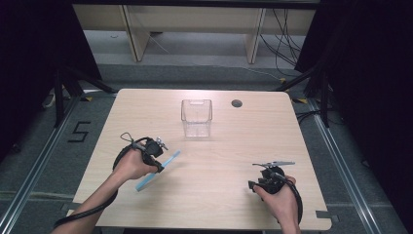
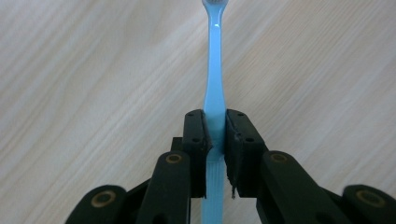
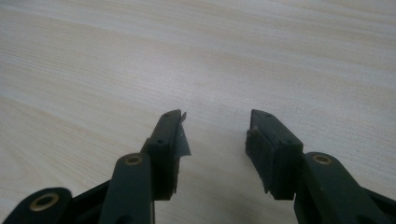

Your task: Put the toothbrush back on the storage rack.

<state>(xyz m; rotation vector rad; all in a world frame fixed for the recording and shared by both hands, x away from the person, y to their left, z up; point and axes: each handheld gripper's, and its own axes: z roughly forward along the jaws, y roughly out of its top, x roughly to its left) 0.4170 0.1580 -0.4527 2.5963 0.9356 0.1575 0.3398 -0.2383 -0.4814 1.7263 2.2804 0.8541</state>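
Note:
A light blue toothbrush lies slantwise at the table's front left, its head toward the middle. My left gripper is shut on its handle. In the left gripper view both black jaws of the left gripper clamp the blue handle, and the toothbrush runs straight ahead to its bristle head at the top edge. I cannot tell whether it rests on the wood or hangs just above it. My right gripper is at the front right; in its own view the right gripper is open over bare wood, with nothing between its jaws.
A clear plastic container stands upright at the middle back of the light wooden table. A round cable hole sits to the right of it. Dark floor and stand legs surround the table.

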